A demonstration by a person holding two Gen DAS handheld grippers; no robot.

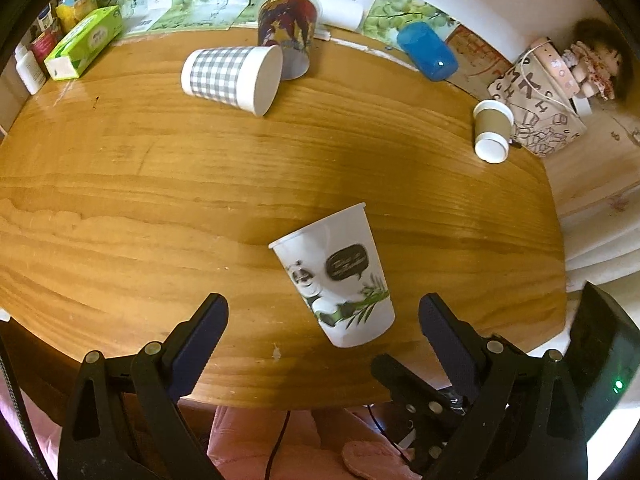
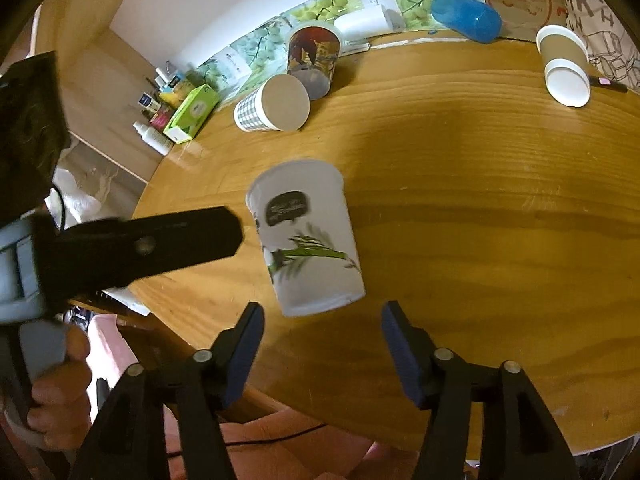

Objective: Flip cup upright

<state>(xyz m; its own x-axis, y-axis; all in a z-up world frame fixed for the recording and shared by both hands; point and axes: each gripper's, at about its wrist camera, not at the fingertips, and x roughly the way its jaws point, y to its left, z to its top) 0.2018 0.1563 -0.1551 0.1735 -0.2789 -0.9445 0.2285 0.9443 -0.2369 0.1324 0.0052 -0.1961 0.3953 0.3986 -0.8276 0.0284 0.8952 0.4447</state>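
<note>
A white paper cup with a panda print (image 1: 340, 276) stands mouth-down on the wooden table (image 1: 120, 184), its base toward me. It also shows in the right wrist view (image 2: 306, 236). My left gripper (image 1: 324, 320) is open, its jaws wide apart just short of the cup's base. My right gripper (image 2: 322, 328) is open too, held just short of the cup. The left gripper's finger (image 2: 160, 240) reaches in from the left beside the cup without touching it.
A grey checked cup (image 1: 232, 78) lies on its side at the back. A dark printed cup (image 1: 288, 34), a blue cup (image 1: 427, 51) and a brown cup (image 1: 493, 130) are also there. A green tissue box (image 1: 84, 42) sits back left. A paper bag (image 1: 540, 104) stands right.
</note>
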